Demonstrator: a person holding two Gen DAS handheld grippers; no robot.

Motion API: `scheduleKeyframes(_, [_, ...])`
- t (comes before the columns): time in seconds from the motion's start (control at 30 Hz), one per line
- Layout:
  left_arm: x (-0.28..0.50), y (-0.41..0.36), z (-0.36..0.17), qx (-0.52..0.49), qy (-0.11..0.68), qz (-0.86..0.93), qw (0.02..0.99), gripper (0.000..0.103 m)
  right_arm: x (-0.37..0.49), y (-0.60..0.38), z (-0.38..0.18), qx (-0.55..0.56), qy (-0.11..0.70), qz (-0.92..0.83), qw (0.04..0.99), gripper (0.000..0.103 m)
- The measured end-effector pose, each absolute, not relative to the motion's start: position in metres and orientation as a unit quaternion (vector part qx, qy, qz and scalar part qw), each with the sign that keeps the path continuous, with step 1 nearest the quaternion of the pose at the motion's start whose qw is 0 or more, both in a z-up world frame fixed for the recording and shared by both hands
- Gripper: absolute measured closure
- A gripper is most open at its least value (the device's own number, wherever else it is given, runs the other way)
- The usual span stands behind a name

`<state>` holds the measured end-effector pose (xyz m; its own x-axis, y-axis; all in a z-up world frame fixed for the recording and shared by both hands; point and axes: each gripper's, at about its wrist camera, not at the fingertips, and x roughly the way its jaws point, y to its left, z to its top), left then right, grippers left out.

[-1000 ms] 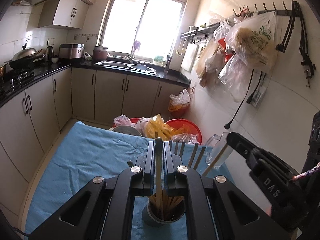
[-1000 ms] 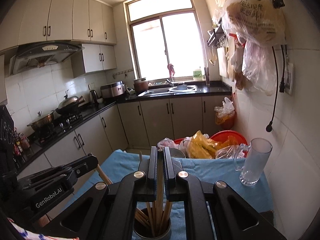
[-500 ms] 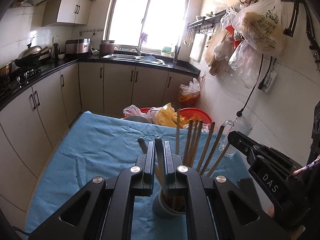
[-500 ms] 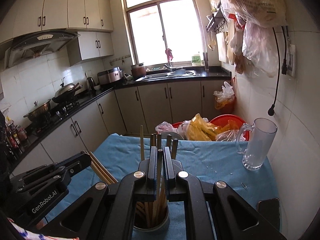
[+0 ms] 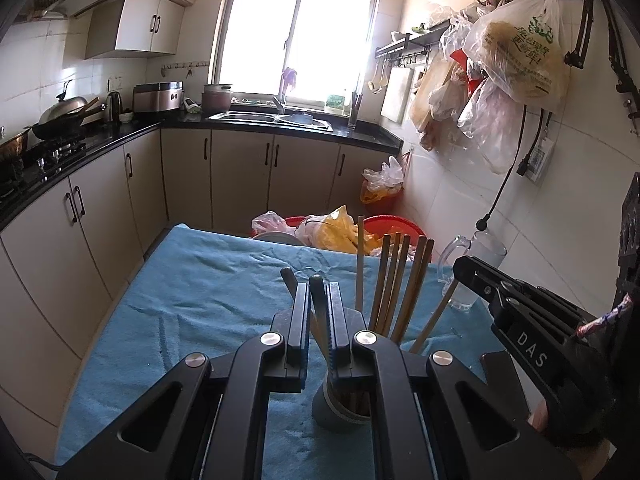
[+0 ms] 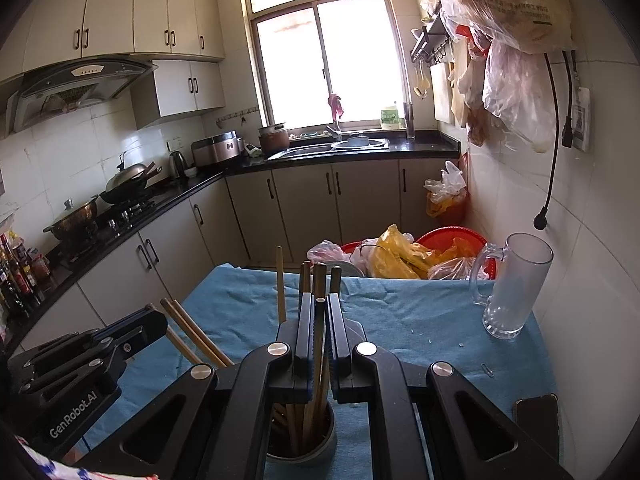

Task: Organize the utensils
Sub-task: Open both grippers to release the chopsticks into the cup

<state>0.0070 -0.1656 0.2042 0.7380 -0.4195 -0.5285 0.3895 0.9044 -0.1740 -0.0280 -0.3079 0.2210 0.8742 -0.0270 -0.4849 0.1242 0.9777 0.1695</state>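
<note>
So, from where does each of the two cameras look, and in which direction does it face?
Left wrist: sits on the left gripper, facing the window over the blue cloth; its jaws pinch a chopstick above the holder; the right gripper shows at right.
Right wrist: sits on the right gripper, same direction; the left gripper shows at left.
Shared: holder, cloth, glass mug, sink counter.

Home kitchen. Black countertop (image 6: 360, 156) with sink (image 6: 328, 148), gas stove (image 6: 128, 210) carrying a wok (image 6: 124, 184), range hood (image 6: 80, 84) and wall cabinets (image 6: 120, 8). Food bags (image 5: 516, 52) hang on wall hooks.
</note>
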Motion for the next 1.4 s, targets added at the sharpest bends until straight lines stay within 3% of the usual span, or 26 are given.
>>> scheduleKeyframes(0.67, [0.004, -0.154, 0.2, -0.022, 0.291, -0.207, 0.934, 0.095, -0.032, -0.315, 0.22, 0.108, 0.25, -0.051, 0.961, 0.096])
scheduleKeyframes(0.7, [0.004, -0.153, 0.2, -0.022, 0.291, -0.206, 0.934, 0.095, -0.032, -0.315, 0.22, 0.109, 0.251, -0.05, 0.961, 0.094])
scheduleKeyframes(0.77, [0.002, -0.151, 0.2, -0.022, 0.289, -0.203, 0.935, 0.095, -0.034, -0.316, 0.221, 0.112, 0.25, -0.05, 0.96, 0.073])
scheduleKeyframes(0.8, [0.001, -0.148, 0.2, -0.022, 0.287, -0.201, 0.936, 0.095, -0.035, -0.316, 0.222, 0.113, 0.246, -0.05, 0.961, 0.069])
scheduleKeyframes(1.07, [-0.016, -0.141, 0.21, -0.012, 0.264, -0.177, 0.948, 0.093, -0.05, -0.31, 0.234, 0.107, 0.233, -0.057, 0.965, 0.06])
scheduleKeyframes(1.23, [-0.036, -0.128, 0.219, -0.012, 0.242, -0.162, 0.957, 0.064, -0.065, -0.307, 0.242, 0.109, 0.226, -0.057, 0.966, 0.057])
scheduleKeyframes(1.4, [-0.06, -0.113, 0.228, -0.009, 0.224, -0.151, 0.963, 0.057, -0.085, -0.303, 0.251, 0.109, 0.217, -0.058, 0.968, 0.052])
